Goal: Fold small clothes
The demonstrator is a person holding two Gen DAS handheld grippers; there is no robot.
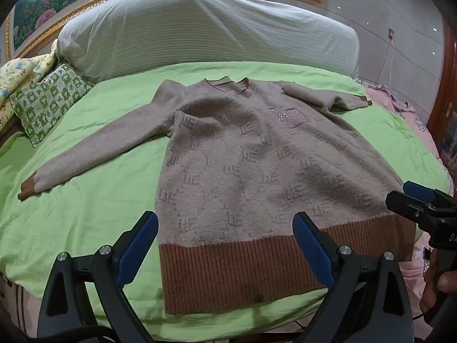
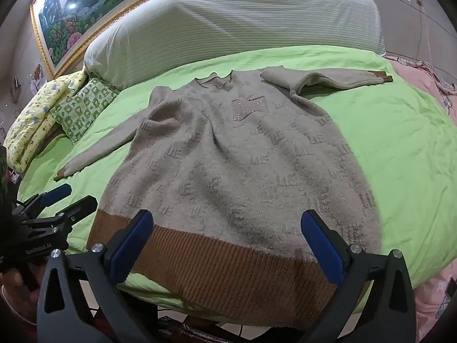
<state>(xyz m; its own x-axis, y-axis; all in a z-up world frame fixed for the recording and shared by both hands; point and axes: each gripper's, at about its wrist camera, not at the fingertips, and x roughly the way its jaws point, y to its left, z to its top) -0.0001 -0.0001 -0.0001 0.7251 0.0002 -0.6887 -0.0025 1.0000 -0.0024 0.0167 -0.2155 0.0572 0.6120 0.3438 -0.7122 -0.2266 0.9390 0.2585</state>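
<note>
A beige knit sweater (image 1: 251,160) with a brown ribbed hem (image 1: 234,268) lies flat, front up, on the green sheet (image 1: 94,200). Its left sleeve (image 1: 97,154) stretches out to the left; its right sleeve (image 1: 322,97) is bent near the shoulder. My left gripper (image 1: 225,228) is open, above the hem's left part, holding nothing. My right gripper (image 2: 228,228) is open over the hem (image 2: 228,274) of the sweater (image 2: 242,165), empty. The right gripper also shows at the right edge of the left wrist view (image 1: 411,200), and the left gripper shows at the left edge of the right wrist view (image 2: 65,200).
A large striped white pillow (image 1: 200,28) lies behind the sweater. A green patterned cushion (image 1: 48,100) and a yellow floral quilt (image 1: 17,80) sit at the left. Pink bedding (image 2: 428,85) lies at the right. The bed's front edge is just below the hem.
</note>
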